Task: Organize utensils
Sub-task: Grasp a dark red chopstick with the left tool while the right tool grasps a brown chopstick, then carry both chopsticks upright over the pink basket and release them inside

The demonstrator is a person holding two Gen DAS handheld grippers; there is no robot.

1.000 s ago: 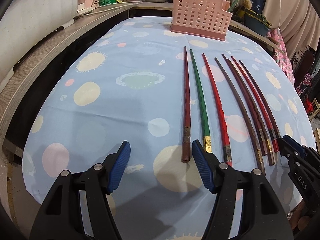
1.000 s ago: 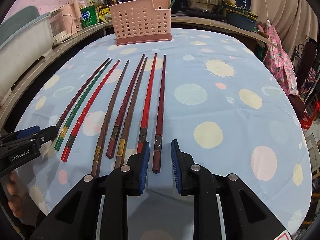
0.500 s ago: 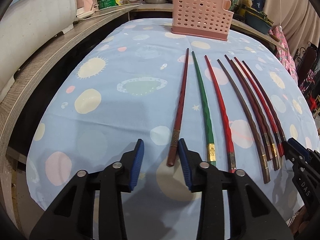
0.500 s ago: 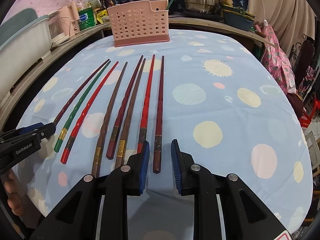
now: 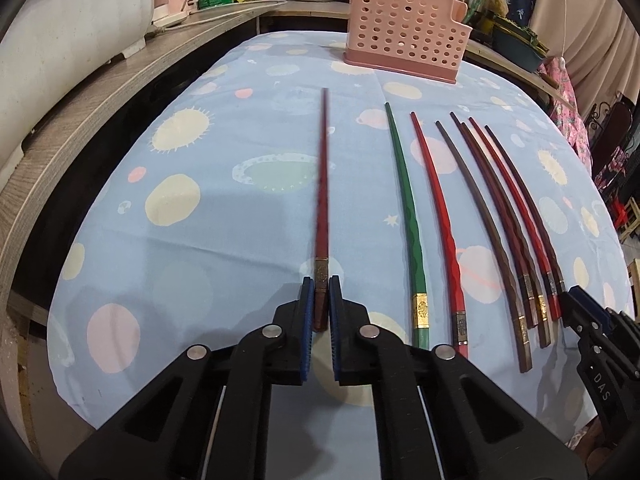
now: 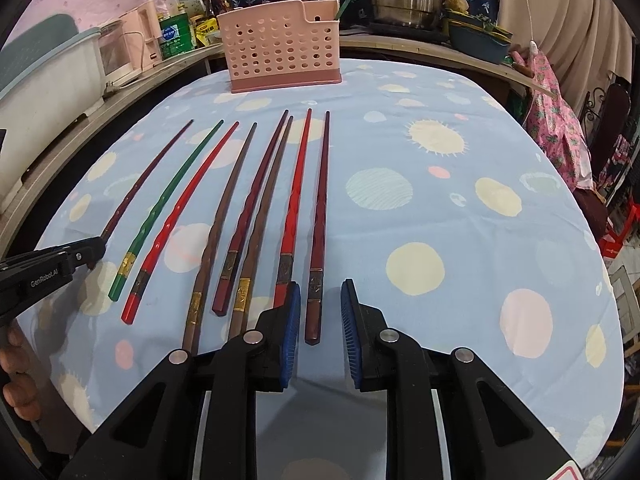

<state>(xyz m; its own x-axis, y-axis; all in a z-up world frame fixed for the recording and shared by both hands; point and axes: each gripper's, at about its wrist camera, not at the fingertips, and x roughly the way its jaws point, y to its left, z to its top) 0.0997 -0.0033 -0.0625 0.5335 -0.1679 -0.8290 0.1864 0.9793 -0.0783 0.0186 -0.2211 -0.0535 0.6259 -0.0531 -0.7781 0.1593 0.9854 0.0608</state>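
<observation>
The left gripper [image 5: 319, 300] is clamping its blue pads on the thick end of a long dark red wooden chopstick [image 5: 322, 196], near the front edge of the table covered with a light blue dotted cloth [image 5: 224, 220]. This chopstick is pointing toward the far edge and is looking blurred.

The right gripper [image 6: 318, 312] is standing with its jaws apart, and the thick end of a dark brown-red chopstick [image 6: 320, 216] is lying between them, not touching the pads. Six other chopsticks, among them a green chopstick [image 6: 160, 212], are lying side by side on the cloth. A pink perforated plastic utensil basket [image 6: 280, 60] is standing at the far edge.
</observation>
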